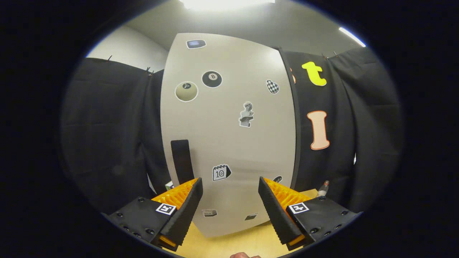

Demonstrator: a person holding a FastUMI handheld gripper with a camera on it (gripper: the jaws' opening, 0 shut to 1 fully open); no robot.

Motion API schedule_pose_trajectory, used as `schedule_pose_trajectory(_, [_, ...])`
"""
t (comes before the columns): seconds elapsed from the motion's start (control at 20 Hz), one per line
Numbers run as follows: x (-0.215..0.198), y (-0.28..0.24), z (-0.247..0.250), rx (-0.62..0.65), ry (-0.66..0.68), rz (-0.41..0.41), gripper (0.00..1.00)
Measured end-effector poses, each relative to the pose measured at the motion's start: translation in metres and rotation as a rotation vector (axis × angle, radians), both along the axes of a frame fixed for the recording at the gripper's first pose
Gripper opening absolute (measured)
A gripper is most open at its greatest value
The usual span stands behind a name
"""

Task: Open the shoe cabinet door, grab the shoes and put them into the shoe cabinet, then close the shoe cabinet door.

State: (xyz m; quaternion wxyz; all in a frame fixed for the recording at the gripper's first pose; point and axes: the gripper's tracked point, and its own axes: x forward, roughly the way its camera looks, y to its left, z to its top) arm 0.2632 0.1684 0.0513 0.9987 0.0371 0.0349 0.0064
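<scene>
Facing the shut shoe cabinet door (229,132), the gripper (230,208) holds its fingers spread, empty — fits either before opening or after closing; handle (182,161) just ahead.

pale grey sticker-dotted shoe cabinet door (229,136)

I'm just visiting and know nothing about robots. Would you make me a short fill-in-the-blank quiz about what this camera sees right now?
1. The cabinet door ahead of the tool is ____.
2. The tool's two fingers stand ____, gripping nothing.
3. The dark vertical handle sits just above the ____ finger.
4. The cabinet stands on a ____ table.

Missing words: closed; apart; left; wooden
</scene>
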Motion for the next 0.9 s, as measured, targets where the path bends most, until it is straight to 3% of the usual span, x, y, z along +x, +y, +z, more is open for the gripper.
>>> schedule_pose_trajectory(0.25, [-0.017, -0.019, -0.004, -0.085, -0.021, -0.03, 0.98])
schedule_pose_trajectory(0.9, [-0.035, -0.044, -0.045, -0.11, 0.016, -0.011, 0.96])
